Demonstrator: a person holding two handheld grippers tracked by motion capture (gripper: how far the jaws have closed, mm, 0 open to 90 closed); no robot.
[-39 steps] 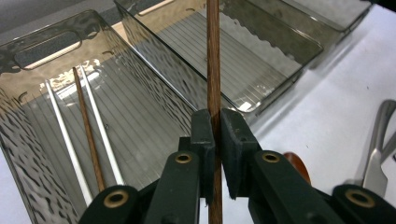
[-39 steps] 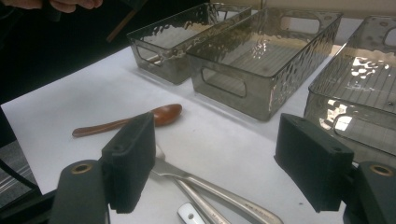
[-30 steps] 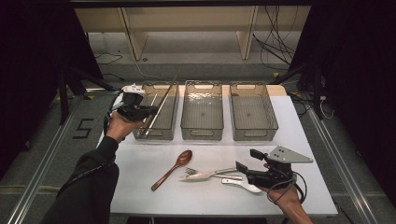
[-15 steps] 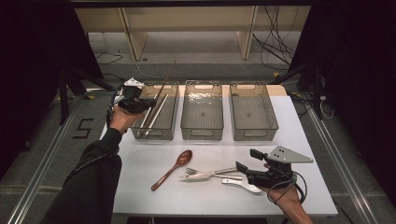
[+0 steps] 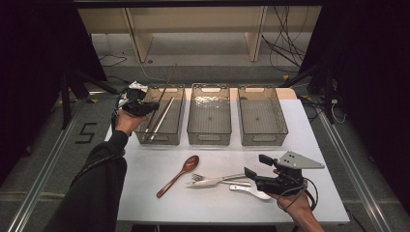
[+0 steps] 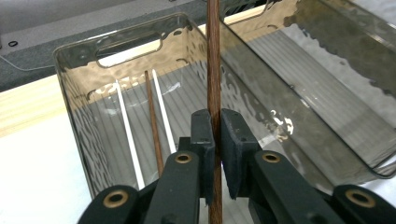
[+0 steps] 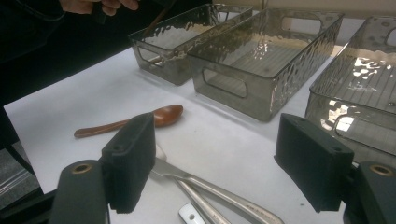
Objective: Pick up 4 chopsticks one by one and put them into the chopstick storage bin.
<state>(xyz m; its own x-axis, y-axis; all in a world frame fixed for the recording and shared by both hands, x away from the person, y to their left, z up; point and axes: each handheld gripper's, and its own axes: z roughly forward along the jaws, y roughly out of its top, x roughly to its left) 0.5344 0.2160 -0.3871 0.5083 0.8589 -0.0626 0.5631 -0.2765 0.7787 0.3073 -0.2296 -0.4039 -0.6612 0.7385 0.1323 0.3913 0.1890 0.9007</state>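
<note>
A brown wooden chopstick (image 6: 214,70) is pinched between the closed jaws of the left gripper (image 6: 217,135), slanting over the leftmost clear bin (image 5: 161,116), its far end rising past the bin's back rim in the high view. Inside that bin lie another brown chopstick (image 6: 153,123) and two pale ones (image 6: 127,126). The right gripper (image 7: 215,158) rests near the table's (image 5: 145,169) front right with its jaws spread wide and holding nothing, above metal cutlery (image 7: 205,186). A wooden spoon (image 5: 178,175) lies on the table in front of the bins, well apart from the chopstick.
</note>
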